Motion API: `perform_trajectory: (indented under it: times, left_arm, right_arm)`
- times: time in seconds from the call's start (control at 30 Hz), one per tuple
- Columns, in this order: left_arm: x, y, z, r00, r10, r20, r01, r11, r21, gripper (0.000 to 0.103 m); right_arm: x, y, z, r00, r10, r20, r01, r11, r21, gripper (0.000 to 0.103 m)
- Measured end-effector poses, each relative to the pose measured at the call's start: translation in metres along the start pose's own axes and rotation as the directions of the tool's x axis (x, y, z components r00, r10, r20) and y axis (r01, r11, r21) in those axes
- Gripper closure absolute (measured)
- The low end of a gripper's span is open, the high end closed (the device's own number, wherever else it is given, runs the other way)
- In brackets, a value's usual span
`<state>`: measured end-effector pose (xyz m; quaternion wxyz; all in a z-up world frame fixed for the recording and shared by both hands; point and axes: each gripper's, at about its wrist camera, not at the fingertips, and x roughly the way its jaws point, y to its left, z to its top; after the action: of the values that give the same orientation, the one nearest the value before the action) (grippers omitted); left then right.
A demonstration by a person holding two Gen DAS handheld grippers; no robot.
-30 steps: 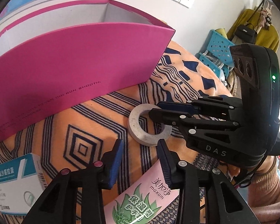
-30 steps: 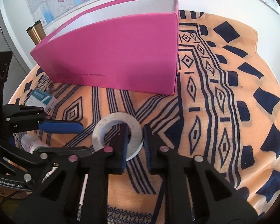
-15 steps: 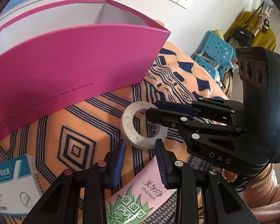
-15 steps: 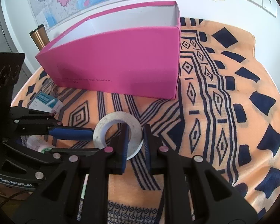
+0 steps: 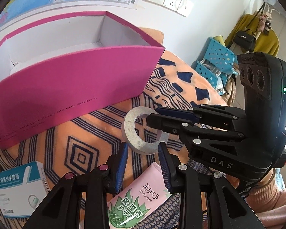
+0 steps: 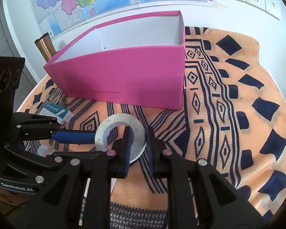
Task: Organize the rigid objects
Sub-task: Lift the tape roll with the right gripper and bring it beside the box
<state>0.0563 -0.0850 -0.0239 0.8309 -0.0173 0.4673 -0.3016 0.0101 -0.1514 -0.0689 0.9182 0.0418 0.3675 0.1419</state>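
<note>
A grey-white tape roll point(image 5: 129, 133) point(image 6: 120, 119) hangs tilted just above the patterned cloth, in front of the open pink box point(image 5: 66, 87) point(image 6: 124, 72). My right gripper point(image 6: 138, 131) point(image 5: 152, 115) is shut on the roll's wall, one finger through the hole and one outside. My left gripper point(image 5: 143, 145) is shut down to a narrow gap with nothing clamped. The roll's lower rim sits right at its fingertips, and I cannot tell whether they touch. In the right wrist view its blue finger point(image 6: 74, 137) reaches the roll's left edge.
A pink hand-cream tube point(image 5: 143, 196) lies on the cloth under the left gripper. A white and teal medicine box point(image 5: 13, 187) point(image 6: 56, 111) lies to its left. A metal tumbler point(image 6: 44, 45) stands behind the pink box. Blue crates point(image 5: 217, 61) stand past the table's right edge.
The tape roll lay flat on the cloth; the right gripper, shut on it throughout, has tipped it up and brought it to the left fingertips.
</note>
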Motion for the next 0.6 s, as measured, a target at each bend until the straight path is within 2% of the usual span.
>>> perform_trajectory:
  times: [0.6]
  left_arm:
    - [-0.025,-0.005,0.000,0.998,-0.001,0.057,0.000,1.000,0.016,0.071]
  right_arm:
    - [-0.014,0.007,0.008,0.999,-0.001,0.039,0.002,1.000,-0.014,0.086]
